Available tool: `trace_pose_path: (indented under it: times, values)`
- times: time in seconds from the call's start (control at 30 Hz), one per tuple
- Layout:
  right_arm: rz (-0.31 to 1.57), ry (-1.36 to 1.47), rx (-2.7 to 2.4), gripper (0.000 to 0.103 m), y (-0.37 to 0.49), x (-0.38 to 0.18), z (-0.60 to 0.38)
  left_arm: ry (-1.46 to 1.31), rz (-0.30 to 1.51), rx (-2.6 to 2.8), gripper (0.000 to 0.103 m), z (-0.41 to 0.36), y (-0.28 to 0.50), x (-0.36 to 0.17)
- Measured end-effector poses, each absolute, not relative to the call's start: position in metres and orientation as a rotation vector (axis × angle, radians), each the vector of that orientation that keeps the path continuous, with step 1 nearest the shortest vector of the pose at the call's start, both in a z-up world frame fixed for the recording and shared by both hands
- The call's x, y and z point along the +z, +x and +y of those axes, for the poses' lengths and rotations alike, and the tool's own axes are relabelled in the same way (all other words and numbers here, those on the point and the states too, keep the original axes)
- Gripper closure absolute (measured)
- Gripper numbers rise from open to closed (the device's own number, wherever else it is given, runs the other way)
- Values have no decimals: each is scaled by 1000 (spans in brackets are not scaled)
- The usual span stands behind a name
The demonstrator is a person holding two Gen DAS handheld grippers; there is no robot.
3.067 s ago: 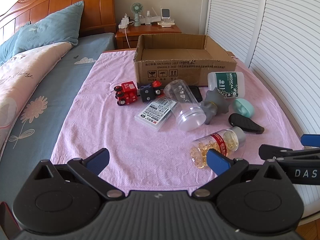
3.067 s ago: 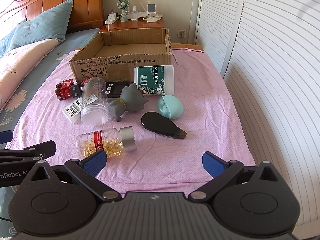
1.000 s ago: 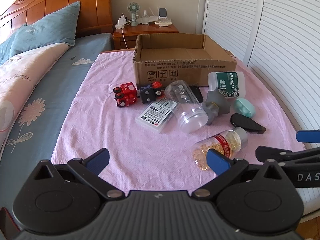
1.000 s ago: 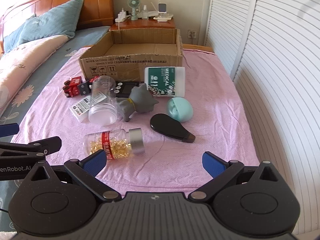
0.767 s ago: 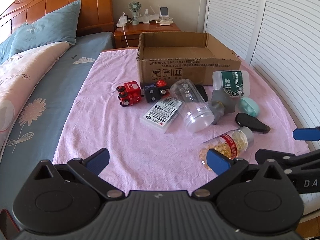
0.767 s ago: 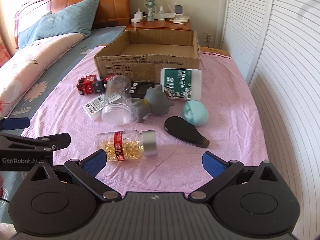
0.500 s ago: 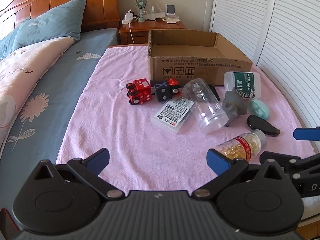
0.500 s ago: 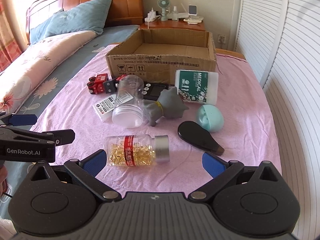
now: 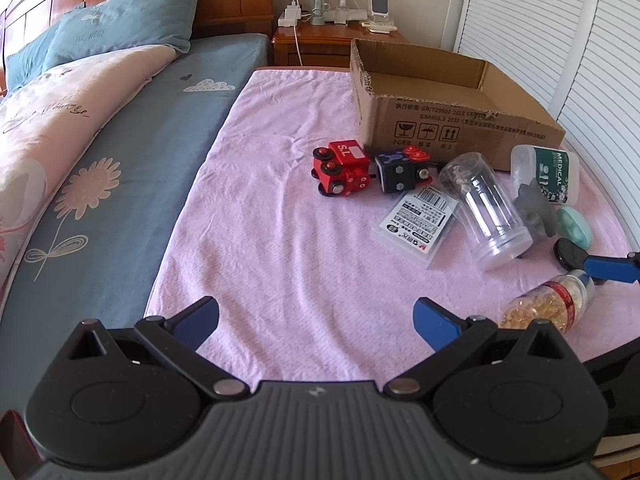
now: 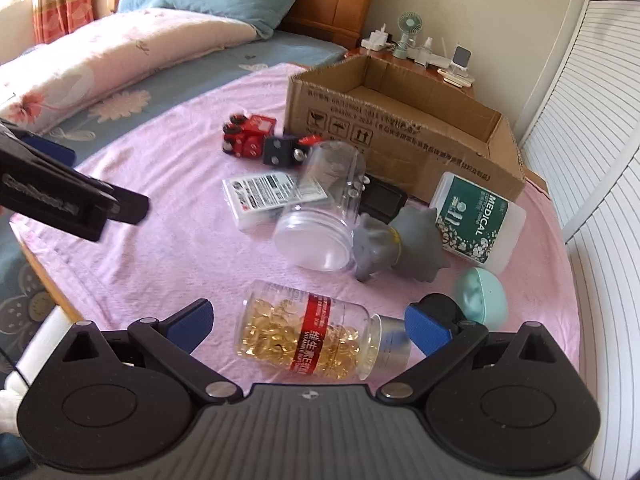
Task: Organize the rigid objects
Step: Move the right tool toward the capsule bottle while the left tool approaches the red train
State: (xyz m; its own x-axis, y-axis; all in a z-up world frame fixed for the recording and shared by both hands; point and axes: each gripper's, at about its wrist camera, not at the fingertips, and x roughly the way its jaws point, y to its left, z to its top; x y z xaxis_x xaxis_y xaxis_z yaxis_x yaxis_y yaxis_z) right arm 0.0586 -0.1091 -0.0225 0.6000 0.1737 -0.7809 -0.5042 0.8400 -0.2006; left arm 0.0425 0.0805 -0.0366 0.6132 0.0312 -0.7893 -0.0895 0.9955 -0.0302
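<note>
Right wrist view: the right gripper (image 10: 307,319), fingers spread wide, frames the capsule bottle (image 10: 316,341) lying on the pink cloth (image 10: 168,240). Round, it may roll away as they close. Left gripper (image 9: 316,316) is spread too, empty.

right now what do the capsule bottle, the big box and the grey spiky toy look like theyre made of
Capsule bottle: clear glossy plastic or glass, cannot tell which; the golden capsules show through, and the cap looks like brushed silver metal or metallised plastic.
Big box: brown corrugated cardboard, matte; fluting shows along the torn top edge.
Grey spiky toy: likely soft rubber or vinyl, matte, with rounded moulded spikes.
</note>
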Motion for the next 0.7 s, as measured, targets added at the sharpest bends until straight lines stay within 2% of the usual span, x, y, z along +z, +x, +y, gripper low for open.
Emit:
trace_pose_path:
  times: [0.37,0.7]
  values:
    - [946,-360,393,0,70,-37,-138,-52,916,3,1,77,62,-47]
    - [976,-272,432,0,68,-44,-152,4,952,-110,1,67,86,-79]
